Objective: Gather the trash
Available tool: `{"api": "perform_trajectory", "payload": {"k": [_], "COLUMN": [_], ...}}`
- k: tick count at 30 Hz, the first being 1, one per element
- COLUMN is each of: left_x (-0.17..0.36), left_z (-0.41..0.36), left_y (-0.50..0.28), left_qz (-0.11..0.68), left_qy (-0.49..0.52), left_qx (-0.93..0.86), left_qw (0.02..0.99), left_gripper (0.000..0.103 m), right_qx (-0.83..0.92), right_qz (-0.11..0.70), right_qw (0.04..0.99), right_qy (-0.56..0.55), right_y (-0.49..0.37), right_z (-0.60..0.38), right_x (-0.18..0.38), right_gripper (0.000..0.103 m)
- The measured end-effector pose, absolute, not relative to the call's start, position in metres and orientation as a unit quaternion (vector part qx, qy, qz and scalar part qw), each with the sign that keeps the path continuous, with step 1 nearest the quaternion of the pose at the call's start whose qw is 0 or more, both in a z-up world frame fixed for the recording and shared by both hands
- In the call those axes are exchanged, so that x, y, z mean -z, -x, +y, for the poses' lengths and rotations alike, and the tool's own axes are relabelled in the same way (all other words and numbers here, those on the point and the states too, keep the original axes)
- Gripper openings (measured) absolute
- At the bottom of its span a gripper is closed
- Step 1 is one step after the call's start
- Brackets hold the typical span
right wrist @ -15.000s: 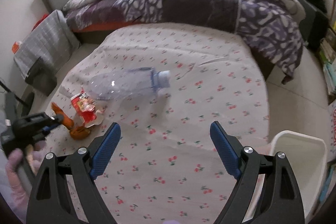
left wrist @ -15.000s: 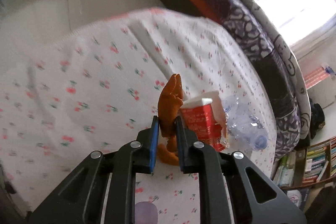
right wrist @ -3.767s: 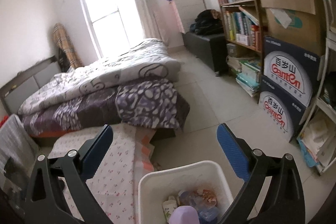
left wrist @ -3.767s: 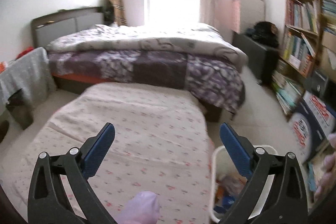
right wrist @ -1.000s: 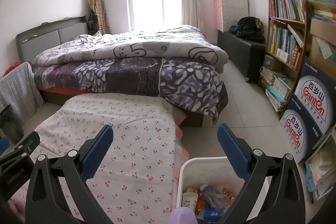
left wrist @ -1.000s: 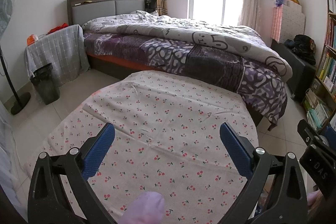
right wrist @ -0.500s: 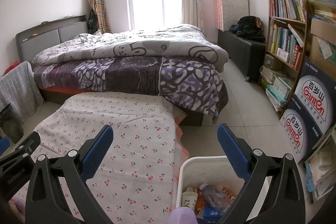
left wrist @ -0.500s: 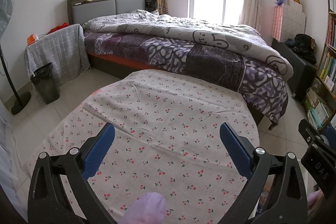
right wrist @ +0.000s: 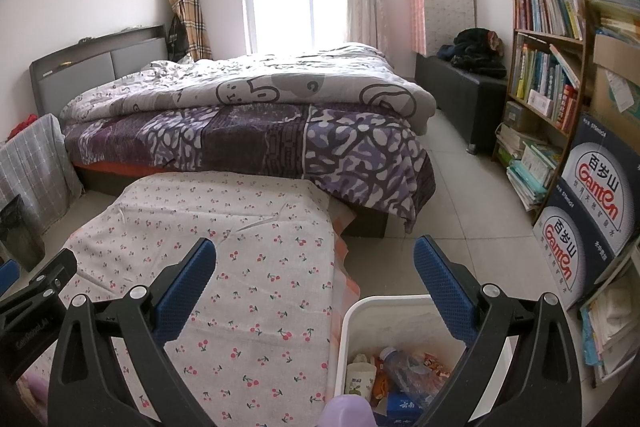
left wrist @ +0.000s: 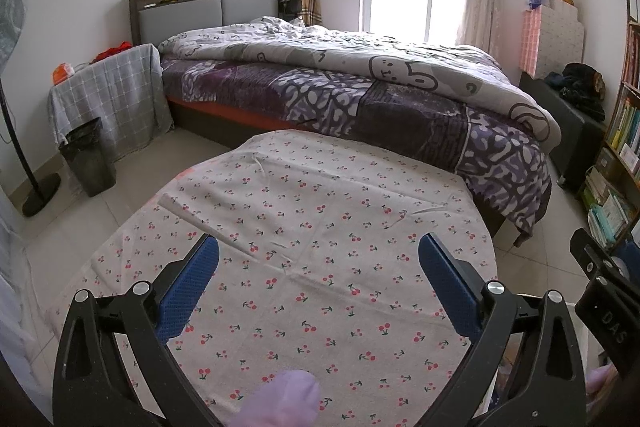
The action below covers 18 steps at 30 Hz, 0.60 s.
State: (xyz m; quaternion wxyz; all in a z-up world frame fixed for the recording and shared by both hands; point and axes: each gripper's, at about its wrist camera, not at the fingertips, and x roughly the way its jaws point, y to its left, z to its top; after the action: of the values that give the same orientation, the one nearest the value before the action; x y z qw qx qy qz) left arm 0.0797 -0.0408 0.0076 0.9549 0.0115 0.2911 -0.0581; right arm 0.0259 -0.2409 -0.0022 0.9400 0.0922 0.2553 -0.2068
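Note:
My left gripper [left wrist: 318, 253] is open and empty, held above the cherry-print tablecloth [left wrist: 304, 227], which has nothing lying on it. My right gripper [right wrist: 314, 257] is open and empty, above the table's right edge and the white bin [right wrist: 384, 311] on the floor beside it. The bin holds a crushed clear bottle [right wrist: 404, 367], a small white cup [right wrist: 360, 377], a red snack wrapper [right wrist: 436, 363] and a blue packet [right wrist: 400, 405]. The right gripper's body shows at the right edge of the left wrist view [left wrist: 604, 287].
A bed with a purple and grey quilt [left wrist: 360, 87] stands behind the table. A dark waste bin [left wrist: 90, 157] and a fan stand [left wrist: 36, 187] are at the left. A bookshelf [right wrist: 548, 59] and Ganten boxes [right wrist: 588, 203] line the right wall.
Over the last second both views barely shifted. Since 15 s ago the orange peel, red carton and bottle have left the tablecloth and trash lies in the white bin; my left gripper has opened.

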Motion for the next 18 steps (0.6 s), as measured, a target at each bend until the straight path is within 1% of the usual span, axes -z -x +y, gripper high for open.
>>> {"api": "perform_trajectory", "payload": {"k": [18], "left_x": [-0.0086], "left_z": [-0.0396], "left_y": [-0.0814], "left_qz": [0.293], "left_qy": [-0.011], "left_qx": [0.060], "left_qw": [0.954], "left_gripper": [0.096], "right_qx": [0.204], "right_qz": [0.263], "right_qw": [0.939], "right_qy": [-0.092], "right_y": [-0.0225], "right_z": [-0.2416], "right_x": [0.0109], "right_gripper": [0.096]}}
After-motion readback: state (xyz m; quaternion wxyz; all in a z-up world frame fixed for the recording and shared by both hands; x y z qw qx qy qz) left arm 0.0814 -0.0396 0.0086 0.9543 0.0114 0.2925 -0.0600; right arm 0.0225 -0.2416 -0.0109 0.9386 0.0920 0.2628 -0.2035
